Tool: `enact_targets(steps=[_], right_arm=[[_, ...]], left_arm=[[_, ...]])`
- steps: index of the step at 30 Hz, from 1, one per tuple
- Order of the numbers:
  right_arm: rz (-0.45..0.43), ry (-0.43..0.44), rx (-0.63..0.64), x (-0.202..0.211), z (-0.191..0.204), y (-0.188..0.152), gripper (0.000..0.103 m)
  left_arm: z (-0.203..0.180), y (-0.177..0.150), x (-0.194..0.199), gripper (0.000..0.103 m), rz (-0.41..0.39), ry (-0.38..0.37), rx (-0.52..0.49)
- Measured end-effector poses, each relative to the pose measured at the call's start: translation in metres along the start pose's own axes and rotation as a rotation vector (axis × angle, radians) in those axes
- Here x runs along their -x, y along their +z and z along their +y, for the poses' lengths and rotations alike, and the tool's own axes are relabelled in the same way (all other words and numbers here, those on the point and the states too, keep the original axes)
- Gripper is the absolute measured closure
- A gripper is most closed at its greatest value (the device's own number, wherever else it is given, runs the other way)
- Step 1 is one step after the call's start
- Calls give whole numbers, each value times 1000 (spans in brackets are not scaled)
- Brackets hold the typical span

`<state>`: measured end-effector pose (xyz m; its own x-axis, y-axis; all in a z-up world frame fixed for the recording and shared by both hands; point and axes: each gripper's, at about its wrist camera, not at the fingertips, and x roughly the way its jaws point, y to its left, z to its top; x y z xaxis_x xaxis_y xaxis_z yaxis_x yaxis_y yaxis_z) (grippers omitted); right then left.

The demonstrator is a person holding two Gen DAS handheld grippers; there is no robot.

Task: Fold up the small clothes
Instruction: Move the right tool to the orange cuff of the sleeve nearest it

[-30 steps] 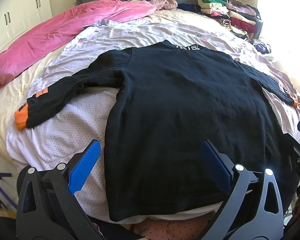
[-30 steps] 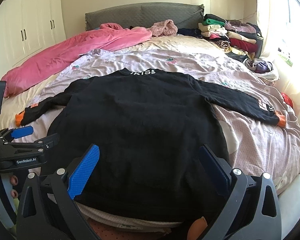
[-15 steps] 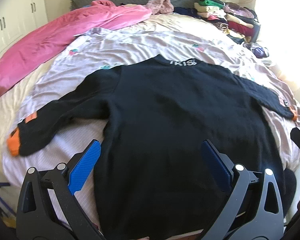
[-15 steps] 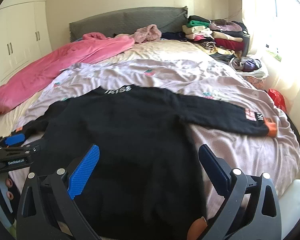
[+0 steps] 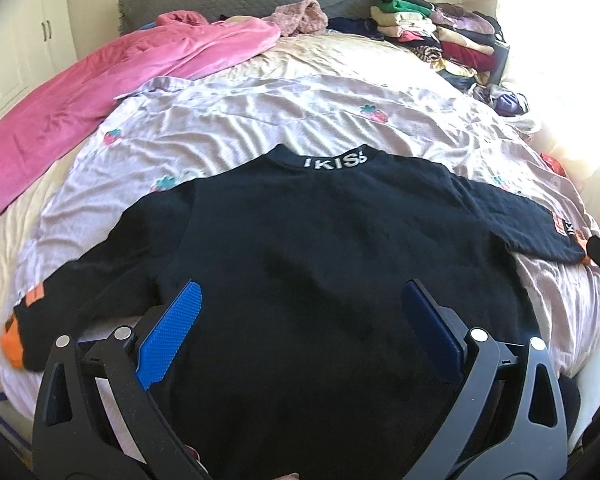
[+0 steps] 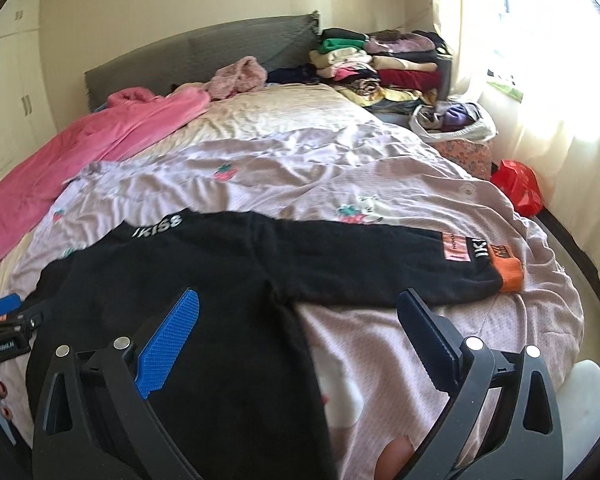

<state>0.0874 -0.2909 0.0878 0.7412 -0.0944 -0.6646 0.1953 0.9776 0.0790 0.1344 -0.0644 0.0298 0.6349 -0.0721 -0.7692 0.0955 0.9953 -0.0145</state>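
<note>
A black sweater [image 5: 320,264] lies spread flat, back up, on the near half of the bed [image 5: 340,68], its collar at the far side and both sleeves stretched out left and right over a lilac sheet [image 5: 260,120] printed with strawberries. The left gripper [image 5: 300,320] hovers over the sweater's lower body with its fingers [image 5: 172,332] spread wide and holding nothing. The right gripper [image 6: 296,328] hangs above the sweater's right side, near the armpit, fingers [image 6: 168,336] likewise wide apart and empty; the right sleeve with its orange cuff [image 6: 510,276] runs just beyond it. A pink blanket [image 5: 112,76] covers the far left of the bed. A pile of folded clothes [image 6: 380,64] is stacked at the far right by the grey headboard [image 6: 204,52], with a white bag [image 6: 456,124] and a red bag [image 6: 516,184] beside the curtain.
</note>
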Motion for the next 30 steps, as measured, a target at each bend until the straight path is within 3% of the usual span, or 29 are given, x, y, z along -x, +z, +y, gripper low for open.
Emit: enact_targets(steps=[9, 20, 30], right_arm=[[27, -21, -87, -35, -29, 31, 4], [0, -153, -227, -73, -79, 69, 4], [25, -256, -400, -96, -146, 54, 4]], left_arm=[[-29, 29, -27, 9, 11, -40, -26], [-63, 55, -53, 9, 17, -71, -51], [-102, 71, -84, 9, 29, -85, -85]])
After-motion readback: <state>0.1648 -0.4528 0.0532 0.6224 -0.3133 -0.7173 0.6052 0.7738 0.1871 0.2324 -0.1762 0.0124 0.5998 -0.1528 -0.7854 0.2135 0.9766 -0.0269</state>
